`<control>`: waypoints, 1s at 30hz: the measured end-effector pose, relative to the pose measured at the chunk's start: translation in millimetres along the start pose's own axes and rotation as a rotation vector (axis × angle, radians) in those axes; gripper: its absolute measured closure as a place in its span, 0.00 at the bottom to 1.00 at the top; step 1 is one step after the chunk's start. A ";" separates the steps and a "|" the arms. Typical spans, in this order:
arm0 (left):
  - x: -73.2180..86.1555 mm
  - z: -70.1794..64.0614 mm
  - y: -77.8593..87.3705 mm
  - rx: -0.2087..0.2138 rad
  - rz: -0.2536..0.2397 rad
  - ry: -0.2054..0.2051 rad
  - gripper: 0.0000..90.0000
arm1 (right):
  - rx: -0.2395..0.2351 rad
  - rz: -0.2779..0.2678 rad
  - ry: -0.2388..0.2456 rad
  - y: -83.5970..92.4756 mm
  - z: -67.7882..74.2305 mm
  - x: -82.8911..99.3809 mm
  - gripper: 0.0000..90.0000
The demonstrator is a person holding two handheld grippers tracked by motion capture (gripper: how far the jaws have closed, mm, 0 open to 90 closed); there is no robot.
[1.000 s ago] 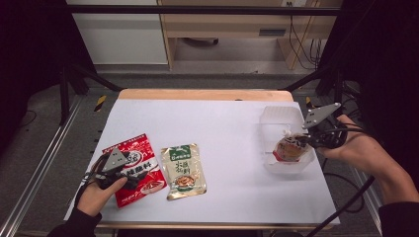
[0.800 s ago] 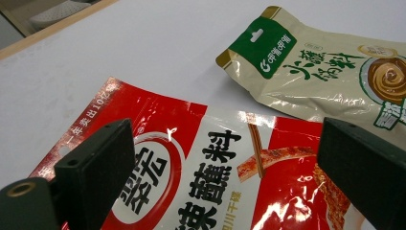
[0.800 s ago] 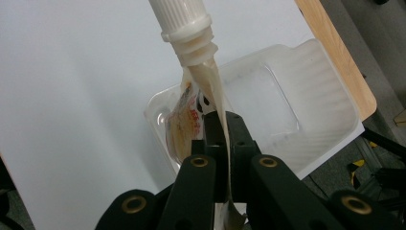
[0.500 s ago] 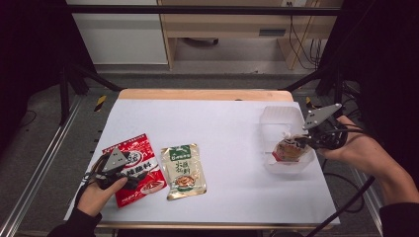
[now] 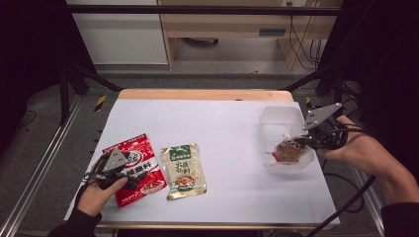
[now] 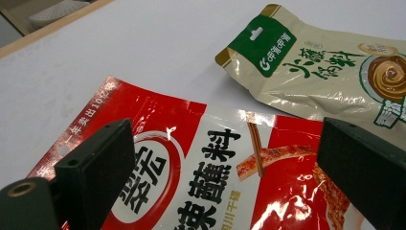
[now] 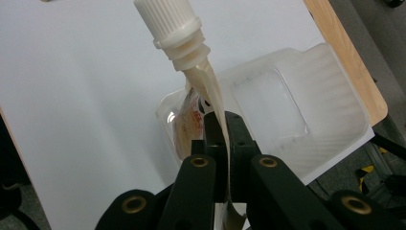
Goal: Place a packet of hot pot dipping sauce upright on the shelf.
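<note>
White tabletop (image 5: 232, 123) in a dim room, wood cabinet at the top of the frame. Clear tray (image 5: 281, 118) sits at the right edge, and the right tongs (image 7: 221, 129) are clamped tight on a spouted pouch (image 7: 201, 91), hanging it partly inside the tray. At lower left, the left tongs (image 6: 225, 163) sit wide apart over a red packet (image 6: 215, 191), gripping nothing, with a green packet (image 5: 184, 170) just beside it. Risk as I see it: the grip is on thin film under the cap, so the pouch could slip or swing and nudge the light tray off the edge.
</note>
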State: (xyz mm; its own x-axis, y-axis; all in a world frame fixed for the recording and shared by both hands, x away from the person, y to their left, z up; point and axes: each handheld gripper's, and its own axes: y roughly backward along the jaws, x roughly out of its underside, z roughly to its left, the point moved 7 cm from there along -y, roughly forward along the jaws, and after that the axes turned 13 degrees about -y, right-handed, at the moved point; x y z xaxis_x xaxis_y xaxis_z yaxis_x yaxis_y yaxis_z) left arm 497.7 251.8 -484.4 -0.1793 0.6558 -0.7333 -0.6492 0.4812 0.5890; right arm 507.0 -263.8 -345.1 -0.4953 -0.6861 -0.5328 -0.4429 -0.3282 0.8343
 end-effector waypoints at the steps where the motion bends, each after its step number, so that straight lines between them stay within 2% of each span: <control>1: -0.1 -0.2 -0.1 0.001 0.000 0.001 0.07 | -0.002 0.002 -0.001 0.0 0.0 0.0 1.00; 9: -0.3 -0.8 -0.2 0.003 0.000 -0.001 0.07 | -0.019 0.035 0.005 -10.1 -0.8 1.9 1.00; 20: 0.0 -1.1 -0.5 0.003 0.003 -0.003 0.07 | -0.039 0.038 -0.027 -37.6 -3.3 12.9 1.00; 30: 0.5 -1.3 -0.6 0.006 0.006 -0.006 0.07 | -0.049 0.041 -0.029 -46.4 -0.5 15.1 1.00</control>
State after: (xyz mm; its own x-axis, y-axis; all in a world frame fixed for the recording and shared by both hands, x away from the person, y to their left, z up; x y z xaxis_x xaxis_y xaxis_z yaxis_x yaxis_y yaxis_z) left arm 497.1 251.1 -485.5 -0.1792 0.6622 -0.7276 -0.6434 0.4806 0.5958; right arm 520.5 -259.3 -391.8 -0.5341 -0.6808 -0.5012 -0.3848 -0.3321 0.8612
